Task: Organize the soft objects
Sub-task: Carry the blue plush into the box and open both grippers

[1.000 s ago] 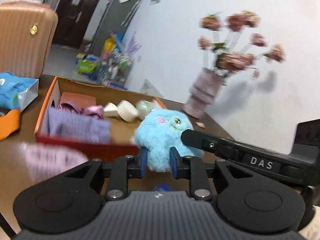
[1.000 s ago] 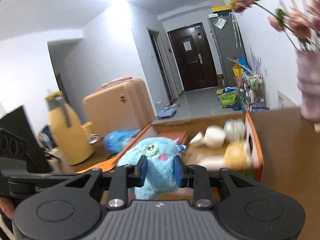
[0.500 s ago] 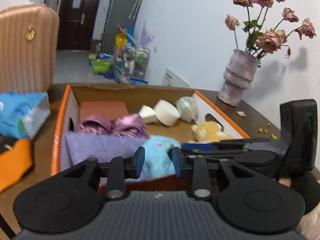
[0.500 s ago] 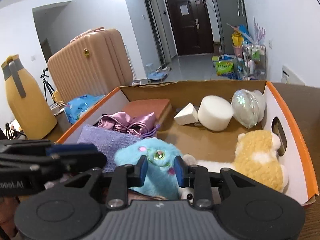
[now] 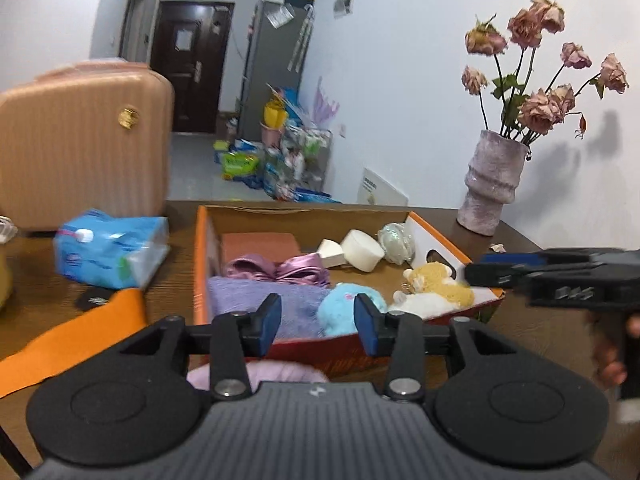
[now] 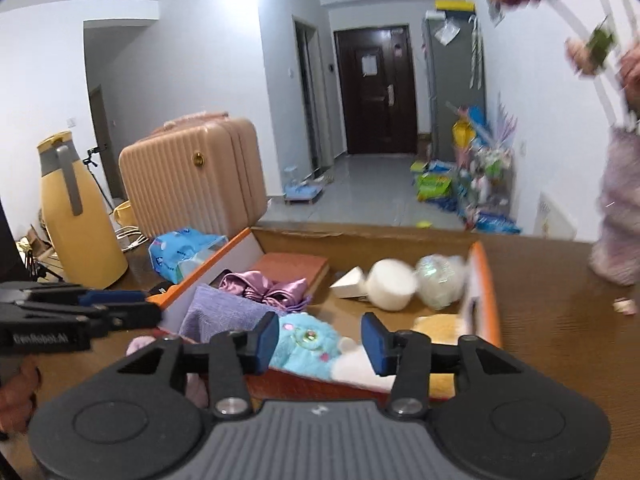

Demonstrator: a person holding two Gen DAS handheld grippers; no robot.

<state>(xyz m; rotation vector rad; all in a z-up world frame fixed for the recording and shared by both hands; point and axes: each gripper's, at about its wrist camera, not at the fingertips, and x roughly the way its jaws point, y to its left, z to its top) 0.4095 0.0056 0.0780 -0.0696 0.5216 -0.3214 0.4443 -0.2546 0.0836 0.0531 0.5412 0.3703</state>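
Two hand-held grippers hover at the near edge of an orange-rimmed cardboard box (image 5: 202, 264) that sits on a brown wooden table (image 5: 532, 332). The box already holds several soft things. A fluffy blue plush toy (image 6: 308, 342) lies against the near wall, its face turned up. Just right of it lies a yellow and white plush (image 5: 434, 290). To the left sits a folded lavender cloth (image 5: 260, 300), with a shiny purple satin piece (image 5: 280, 270) behind it. At the far end are a white foam cylinder (image 5: 362, 255), a white wedge (image 5: 331, 251) and a pale iridescent ball (image 5: 394, 236).

The left gripper (image 5: 316, 318) has its jaws opening; its blue pads stand apart and grip nothing, with the blue plush seen beyond the gap. The right gripper (image 6: 319, 342) is opening too; the blue plush shows between its pads, but they stand clear of the fur on both sides.

The step in hand looks like the release of the blue plush into the box, and that placement appears done.

One soft pink item (image 5: 256, 374) is outside the box, on the table just below the left gripper and largely hidden by it. It seems the likely next thing to collect. That would call for drawing both grippers back from the box, lowering one over the pink item with jaws spread, and closing gently.

Left of the box, a blue tissue pack (image 5: 112, 250) and an orange strip (image 5: 72, 340) lie on the table.
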